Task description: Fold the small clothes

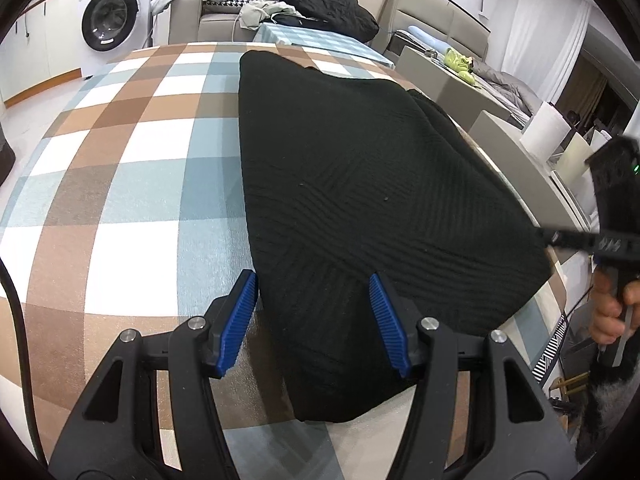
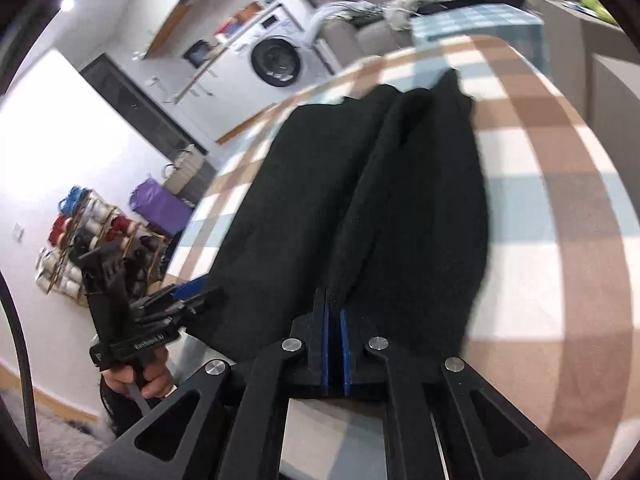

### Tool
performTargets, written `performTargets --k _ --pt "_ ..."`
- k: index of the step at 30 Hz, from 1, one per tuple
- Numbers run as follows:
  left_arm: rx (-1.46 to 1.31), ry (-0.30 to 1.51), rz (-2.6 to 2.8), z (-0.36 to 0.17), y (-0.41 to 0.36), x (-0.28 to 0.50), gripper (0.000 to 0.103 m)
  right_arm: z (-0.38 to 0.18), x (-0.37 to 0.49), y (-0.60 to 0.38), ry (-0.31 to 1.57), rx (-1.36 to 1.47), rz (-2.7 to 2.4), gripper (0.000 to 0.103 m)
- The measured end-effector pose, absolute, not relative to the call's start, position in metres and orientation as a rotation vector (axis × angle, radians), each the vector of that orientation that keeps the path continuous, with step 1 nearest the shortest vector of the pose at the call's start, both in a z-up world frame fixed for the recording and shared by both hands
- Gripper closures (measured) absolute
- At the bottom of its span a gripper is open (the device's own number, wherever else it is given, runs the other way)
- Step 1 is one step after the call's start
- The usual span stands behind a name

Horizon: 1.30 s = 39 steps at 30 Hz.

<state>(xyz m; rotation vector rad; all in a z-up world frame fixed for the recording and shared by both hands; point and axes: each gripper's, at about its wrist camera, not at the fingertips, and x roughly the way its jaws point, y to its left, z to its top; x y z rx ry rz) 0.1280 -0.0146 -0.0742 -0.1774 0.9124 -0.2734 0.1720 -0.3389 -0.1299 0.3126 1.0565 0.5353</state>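
A black knit garment (image 1: 360, 184) lies partly folded on the checked tablecloth (image 1: 120, 168). My left gripper (image 1: 314, 292) is open, its blue pads (image 1: 240, 320) straddling the garment's near left corner just above the cloth. My right gripper (image 2: 334, 312) is shut on the garment's near edge (image 2: 360, 220), which rises in a fold towards the jaws. The right gripper also shows at the right edge of the left wrist view (image 1: 576, 240), at the garment's right side. The left gripper shows in the right wrist view (image 2: 188, 292), at the garment's left edge.
A washing machine (image 1: 108, 16) stands at the back left. A sofa with a black cushion (image 1: 328, 4) and clothes sits behind the table. A paper roll (image 1: 544, 130) and boxes stand to the right. Shelves of shoes (image 2: 80, 240) line the wall beyond the table's edge.
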Motion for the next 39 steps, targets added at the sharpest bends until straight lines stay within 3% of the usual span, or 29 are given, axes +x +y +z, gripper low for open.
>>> performTargets --k 3,5,7,9,12,14,16,18,23,27,30,31,32,39 --pt "-0.171 0.921 -0.271 -0.077 -0.015 0.129 0.048 -0.145 0.175 -0.337 1.102 0.292 0.531 0.096" --pt "-0.17 0.919 -0.276 -0.076 -0.014 0.129 0.048 -0.141 0.178 -0.34 1.071 0.331 0.564 0.084" --pt "-0.169 0.915 -0.275 -0.075 -0.014 0.13 0.048 -0.136 0.183 -0.343 1.016 0.376 0.583 0.055" --pt "-0.175 0.914 -0.268 -0.075 -0.012 0.133 0.048 -0.135 0.197 -0.343 0.983 0.396 0.566 0.048" --pt "-0.178 0.907 -0.262 -0.073 -0.011 0.137 0.048 -0.142 0.23 -0.339 0.981 0.417 0.518 0.048" --pt "-0.179 0.896 -0.253 -0.072 -0.01 0.14 0.048 -0.147 0.255 -0.336 0.976 0.402 0.484 0.062" --pt "-0.19 0.888 -0.243 -0.07 -0.008 0.143 0.048 -0.152 0.276 -0.33 0.99 0.381 0.446 0.092" --pt "-0.206 0.877 -0.24 -0.065 -0.005 0.146 0.048 -0.15 0.287 -0.324 1.004 0.354 0.43 0.098" --pt "-0.199 0.849 -0.24 -0.053 -0.002 0.147 0.048 -0.092 0.265 -0.339 0.823 0.236 0.426 0.099" --pt "-0.183 0.874 -0.241 -0.061 -0.007 0.155 0.048 -0.129 0.281 -0.362 0.927 0.242 0.317 0.098" --pt "-0.179 0.892 -0.252 -0.067 -0.012 0.157 0.048 -0.15 0.289 -0.377 1.007 0.297 0.331 0.088" --pt "-0.177 0.893 -0.257 -0.068 -0.014 0.156 0.048 -0.149 0.289 -0.381 0.996 0.314 0.348 0.075" --pt "-0.174 0.894 -0.262 -0.069 -0.015 0.156 0.048 -0.145 0.289 -0.385 0.981 0.33 0.352 0.069" --pt "-0.166 0.897 -0.262 -0.072 -0.02 0.156 0.048 -0.139 0.32 -0.379 0.97 0.319 0.29 0.067"
